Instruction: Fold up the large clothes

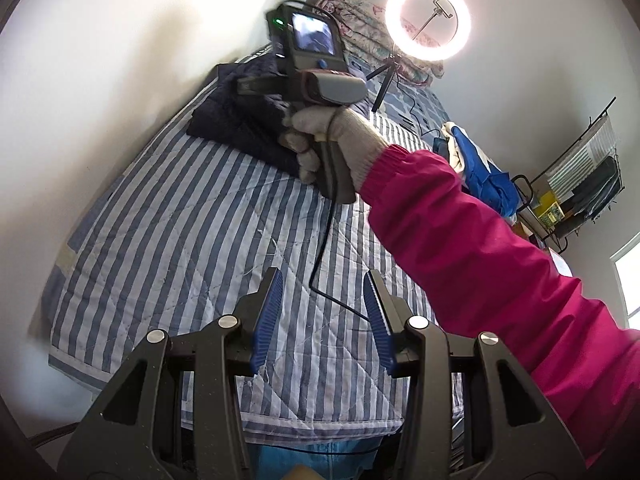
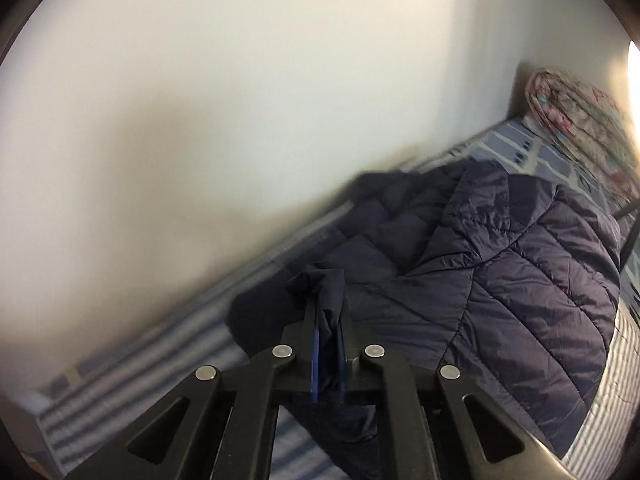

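Jacket (image 2: 500, 264) on bed (image 1: 180, 240), beside wall (image 2: 200, 100)

Finding no readable text, label, brand, number or sign in either view. Showing only a blurred picture, no characters, on the small screen (image 1: 313, 39) at the back of the right gripper. Glowing green beside it, a plain indicator light (image 1: 279, 21), carrying no symbol. Appearing on the yellow item (image 1: 551, 209) on the wire rack (image 1: 588, 184), some print, but too small and blurred for reading.
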Available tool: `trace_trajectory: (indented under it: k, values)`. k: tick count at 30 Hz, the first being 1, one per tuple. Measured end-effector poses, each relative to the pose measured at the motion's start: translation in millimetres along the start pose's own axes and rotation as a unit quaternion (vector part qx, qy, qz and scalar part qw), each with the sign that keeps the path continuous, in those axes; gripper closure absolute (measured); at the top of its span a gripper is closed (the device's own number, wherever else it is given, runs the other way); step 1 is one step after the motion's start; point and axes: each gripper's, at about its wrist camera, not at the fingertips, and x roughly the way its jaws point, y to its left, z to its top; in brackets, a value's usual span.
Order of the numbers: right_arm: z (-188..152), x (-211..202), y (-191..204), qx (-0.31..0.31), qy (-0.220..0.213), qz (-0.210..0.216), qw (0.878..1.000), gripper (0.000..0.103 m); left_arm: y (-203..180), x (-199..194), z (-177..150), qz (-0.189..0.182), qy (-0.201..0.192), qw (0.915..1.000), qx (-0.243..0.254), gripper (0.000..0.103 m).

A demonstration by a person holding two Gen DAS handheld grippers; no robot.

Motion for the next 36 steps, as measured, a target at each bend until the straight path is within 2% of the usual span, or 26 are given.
trace_trajectory:
  k: [3, 6, 9, 11, 14, 16, 18, 20, 24, 25, 27, 31, 34, 36]
  values:
    - [4, 9, 17, -0.013, -0.001, 0.03, 0.999, 0.099, -1, 0, -1, 0.002, 0.001, 1.0, 0.002, 0.06]
    - [-3, 32, 23, -0.02, 0.019, 0.041, 0.999, 0.099, 1, 2, 0, 0.009, 0.002, 0.9999, -0.004, 0.06]
    - [-14, 51, 11, 0.012, 0.04, 0.059, 0.997, 0.099, 2, 3, 1, 0.011, 0.004, 0.9999, -0.008, 0.06]
    - [-16, 46, 6, 0.023, 0.034, 0.074, 0.996, 0.099, 1, 3, 1, 0.012, 0.004, 0.9999, -0.006, 0.06]
    - [-10, 19, 4, 0.023, 0.024, 0.096, 0.995, 0.087, -1, 6, 3, 0.011, 0.006, 0.9999, -0.005, 0.06]
    - [-6, -13, -4, 0.032, -0.005, 0.117, 0.993, 0.068, -3, 7, 3, 0.013, 0.007, 0.9999, -0.002, 0.06]
    - [-6, -44, -19, 0.042, -0.035, 0.12, 0.991, 0.066, -4, 9, 3, 0.016, 0.007, 0.9998, 0.0, 0.06]
    - [-12, -68, -44, 0.065, -0.06, 0.109, 0.99, 0.067, -4, 11, 3, 0.019, 0.009, 0.9998, -0.002, 0.06]
    - [-34, -84, -112, 0.124, -0.066, -0.028, 0.99, 0.069, -9, 19, 3, 0.018, 0.015, 0.9997, -0.001, 0.06]
    - [-41, -81, -129, 0.142, -0.063, -0.054, 0.986, 0.068, -12, 21, 3, 0.017, 0.016, 0.9997, 0.002, 0.06]
    - [-52, -71, -152, 0.168, -0.05, -0.079, 0.981, 0.068, -17, 26, 3, 0.017, 0.021, 0.9996, 0.008, 0.06]
    - [-64, -31, -170, 0.195, -0.015, -0.058, 0.979, 0.068, -23, 35, 2, 0.018, 0.029, 0.9993, 0.012, 0.06]
    - [-66, 3, -160, 0.173, 0.013, -0.04, 0.984, 0.068, -26, 42, 2, 0.021, 0.034, 0.9991, 0.014, 0.06]
    - [-61, 13, -137, 0.114, 0.03, -0.074, 0.99, 0.07, -27, 45, 0, 0.023, 0.04, 0.9988, 0.016, 0.06]
